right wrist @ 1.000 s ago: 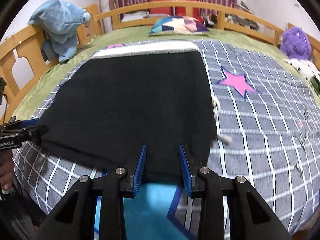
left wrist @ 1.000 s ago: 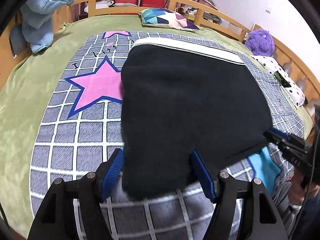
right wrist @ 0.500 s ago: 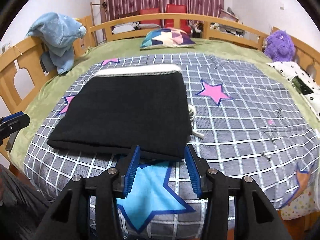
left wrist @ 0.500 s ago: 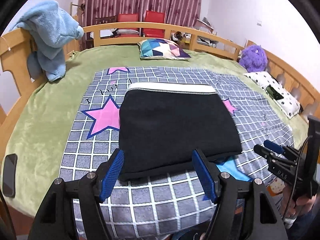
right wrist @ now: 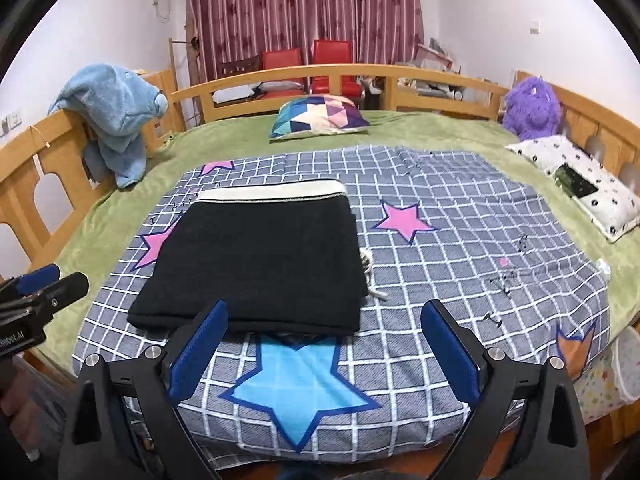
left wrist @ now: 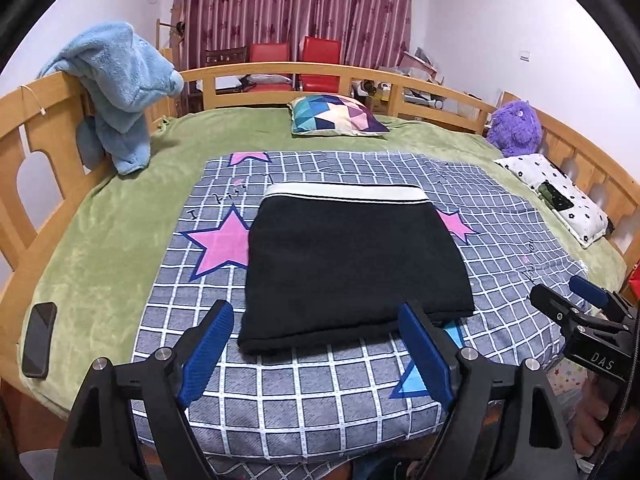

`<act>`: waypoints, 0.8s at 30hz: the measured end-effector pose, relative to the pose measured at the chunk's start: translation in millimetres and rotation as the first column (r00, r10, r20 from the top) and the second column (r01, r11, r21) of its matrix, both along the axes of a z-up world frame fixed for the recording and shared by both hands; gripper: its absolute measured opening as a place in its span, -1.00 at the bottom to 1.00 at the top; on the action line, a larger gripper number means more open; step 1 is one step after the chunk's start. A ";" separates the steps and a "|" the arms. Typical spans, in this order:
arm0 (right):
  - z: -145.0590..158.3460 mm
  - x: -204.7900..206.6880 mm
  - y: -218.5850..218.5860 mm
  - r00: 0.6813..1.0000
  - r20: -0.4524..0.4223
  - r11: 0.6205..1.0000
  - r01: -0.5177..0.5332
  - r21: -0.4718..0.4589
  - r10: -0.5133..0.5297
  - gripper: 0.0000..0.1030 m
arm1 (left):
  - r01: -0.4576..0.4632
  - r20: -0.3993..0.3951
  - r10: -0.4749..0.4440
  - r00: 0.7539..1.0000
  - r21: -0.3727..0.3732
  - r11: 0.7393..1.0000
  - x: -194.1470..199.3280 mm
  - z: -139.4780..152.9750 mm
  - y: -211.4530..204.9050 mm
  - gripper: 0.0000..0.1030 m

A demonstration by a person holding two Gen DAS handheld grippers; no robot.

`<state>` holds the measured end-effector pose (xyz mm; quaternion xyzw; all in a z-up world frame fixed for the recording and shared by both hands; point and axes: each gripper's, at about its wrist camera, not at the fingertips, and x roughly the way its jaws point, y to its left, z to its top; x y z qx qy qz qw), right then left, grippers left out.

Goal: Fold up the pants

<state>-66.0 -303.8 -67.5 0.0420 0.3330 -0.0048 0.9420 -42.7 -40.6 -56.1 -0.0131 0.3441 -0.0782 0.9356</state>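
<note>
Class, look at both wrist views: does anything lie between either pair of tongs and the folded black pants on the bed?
Nothing visible does. Only bare checked blanket separates the left tongs and right tongs, both open, from the near edge of the folded black pants. The white drawstring trails from the pants' right side, off the approach.

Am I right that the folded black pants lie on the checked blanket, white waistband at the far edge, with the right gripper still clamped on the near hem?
Not quite. The right gripper is open and clear of the pants, as the right wrist view shows. The pants do lie folded on the checked blanket, white waistband at the far edge.
</note>
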 end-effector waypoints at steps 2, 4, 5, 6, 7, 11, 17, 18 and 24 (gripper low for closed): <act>-0.2 0.7 1.7 1.000 -0.010 1.000 0.009 0.001 -0.009 0.86 | -0.004 0.001 0.004 1.000 -0.009 1.000 -0.9 1.9 3.7 0.63; 0.0 -0.8 4.1 1.000 -0.008 1.000 0.006 0.003 -0.006 0.86 | -0.012 0.008 0.012 1.000 -0.013 1.000 -2.3 3.9 6.4 0.63; 0.3 -1.6 5.0 1.000 -0.007 1.000 0.006 0.005 -0.006 0.86 | -0.015 0.013 0.015 1.000 -0.013 1.000 -3.4 4.7 7.1 0.65; 0.2 -1.5 6.1 1.000 -0.010 1.000 0.005 0.006 -0.005 0.86 | -0.019 0.015 0.019 1.000 -0.012 1.000 -3.7 5.0 8.1 0.66; 0.4 -1.6 7.9 1.000 -0.013 1.000 0.002 0.003 -0.002 0.86 | -0.020 0.015 0.020 1.000 -0.013 1.000 -4.6 5.2 7.9 0.66; 0.9 -2.4 13.5 1.000 -0.011 1.000 -0.001 -0.008 0.000 0.86 | -0.023 0.011 0.023 1.000 -0.020 1.000 -4.1 5.1 10.4 0.66; -0.9 -2.6 14.2 1.000 -0.019 1.000 0.011 -0.004 -0.011 0.86 | -0.020 0.012 0.020 1.000 -0.024 1.000 -4.6 5.8 11.4 0.66; -0.9 -2.9 13.7 1.000 -0.019 1.000 0.012 -0.001 -0.012 0.86 | -0.021 0.013 0.022 1.000 -0.023 1.000 -5.2 6.0 11.0 0.66; 0.0 -3.5 13.1 1.000 -0.017 1.000 0.024 0.008 -0.024 0.86 | -0.023 0.015 0.023 1.000 -0.022 1.000 -6.4 6.3 11.2 0.66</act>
